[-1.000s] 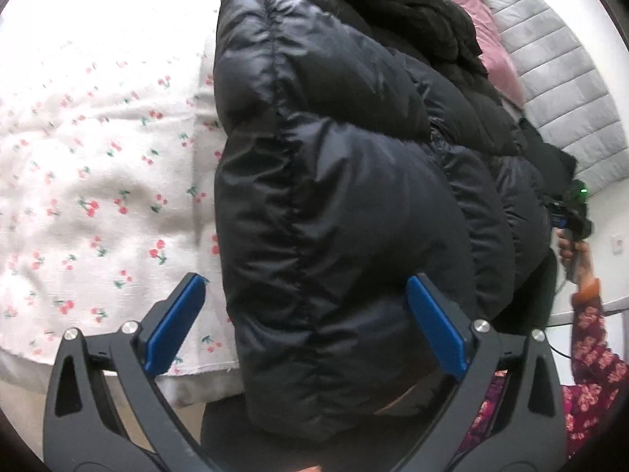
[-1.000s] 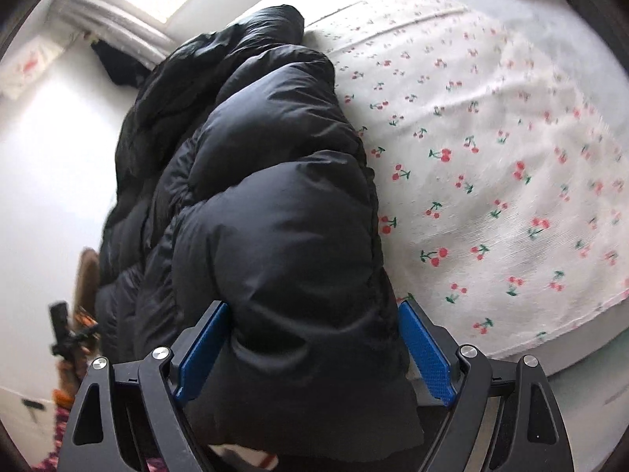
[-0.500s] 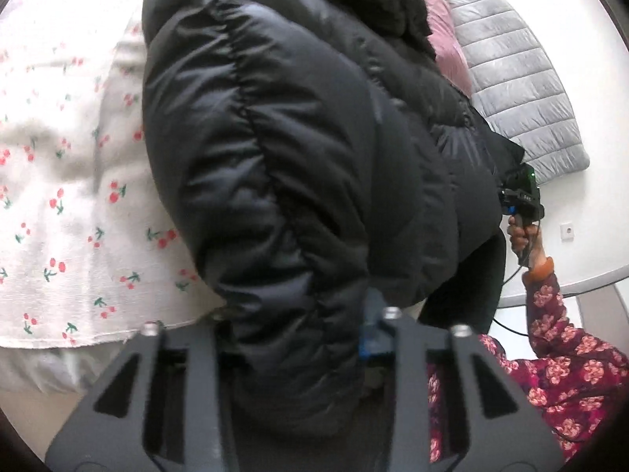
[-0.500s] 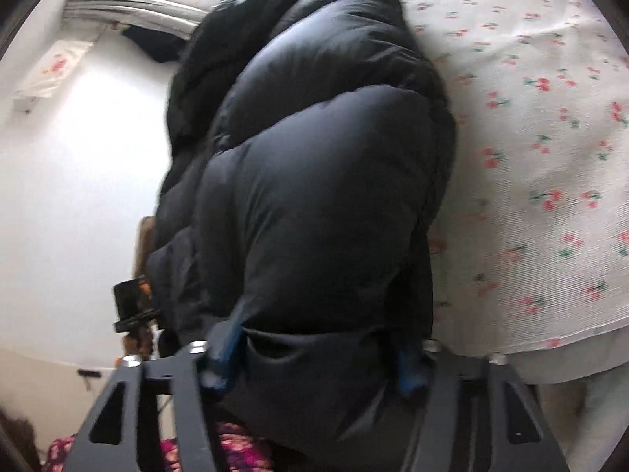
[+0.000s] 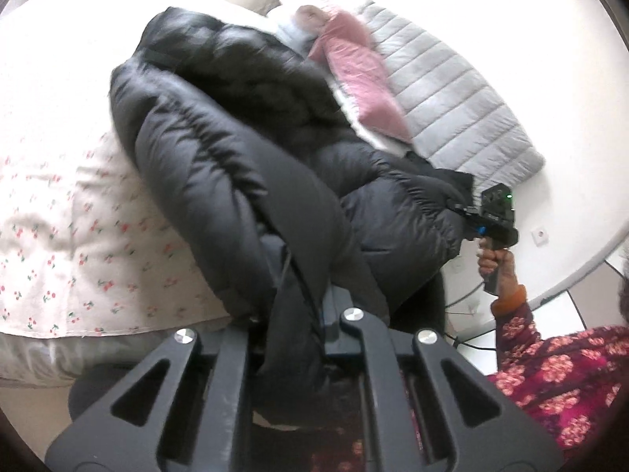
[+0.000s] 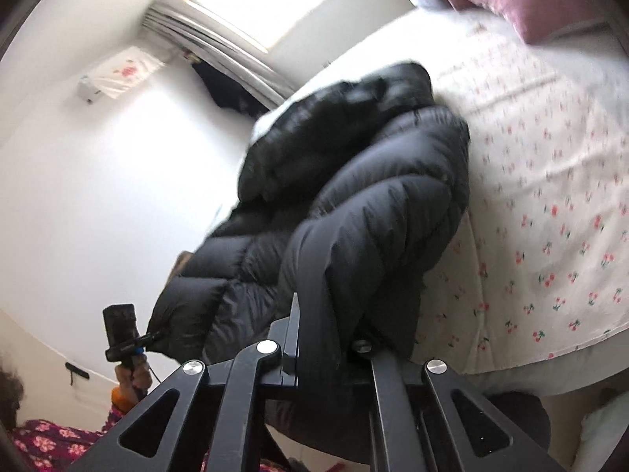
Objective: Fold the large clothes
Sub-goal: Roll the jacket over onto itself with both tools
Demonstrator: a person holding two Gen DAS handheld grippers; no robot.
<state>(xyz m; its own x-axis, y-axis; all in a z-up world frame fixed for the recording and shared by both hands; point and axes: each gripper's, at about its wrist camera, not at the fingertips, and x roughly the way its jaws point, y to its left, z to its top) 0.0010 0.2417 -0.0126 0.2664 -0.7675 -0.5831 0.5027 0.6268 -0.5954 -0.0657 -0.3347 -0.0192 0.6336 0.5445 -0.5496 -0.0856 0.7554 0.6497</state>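
Both tongs, spread wide a second earlier, had clamped the black puffer jacket [image 5: 243, 181], left gripper [image 5: 298, 314] and right gripper [image 6: 326, 338] bunching its hem between their fingers

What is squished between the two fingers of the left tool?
A bunched fold of the black puffer jacket. The left tool is shut on its hem, with nothing else in between; the left wrist view shows it.
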